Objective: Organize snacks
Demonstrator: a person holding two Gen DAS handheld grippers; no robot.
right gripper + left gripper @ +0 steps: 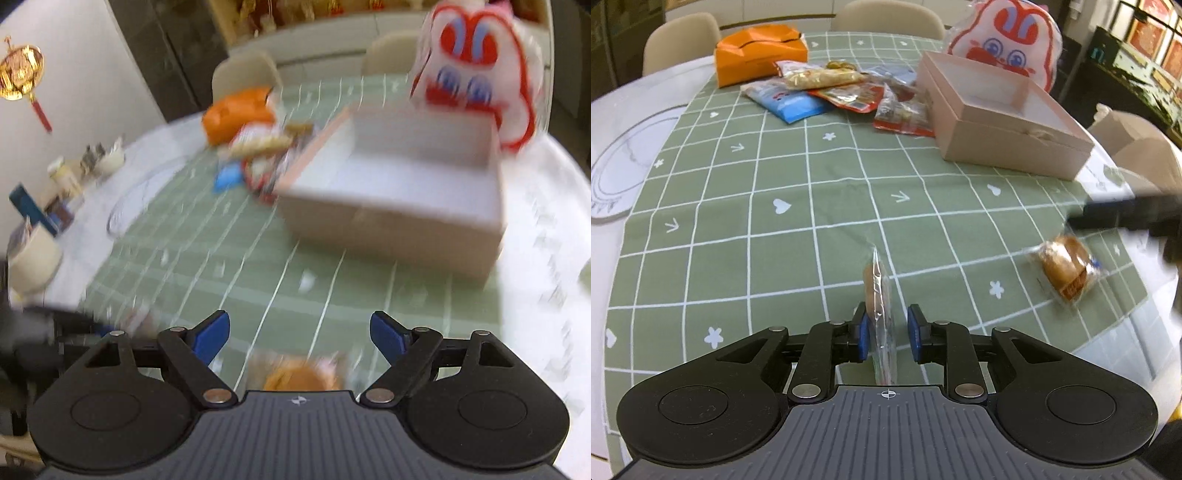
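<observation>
My left gripper [886, 330] is open, its blue pads [863, 338] on either side of a clear-wrapped pastry [877, 291] that stands on edge; the left pad is close to it, the right pad apart. A second wrapped bun [1065, 269] lies on the green checked cloth [775, 166] at right, just under my right gripper [1123, 216]. In the blurred right wrist view my right gripper [299, 336] is open above that bun [301, 376]. An open pink box [1004, 114] stands at the back right, also in the right wrist view [399, 192]. A pile of snack packets [842, 92] lies left of it.
An orange box [759, 51] stands behind the packets. A white and red cartoon bag [1008, 37] leans behind the pink box. A glass plate [624, 155] sits on the white table at left. Chairs surround the table. Bowls and jars [66, 177] stand at the far left.
</observation>
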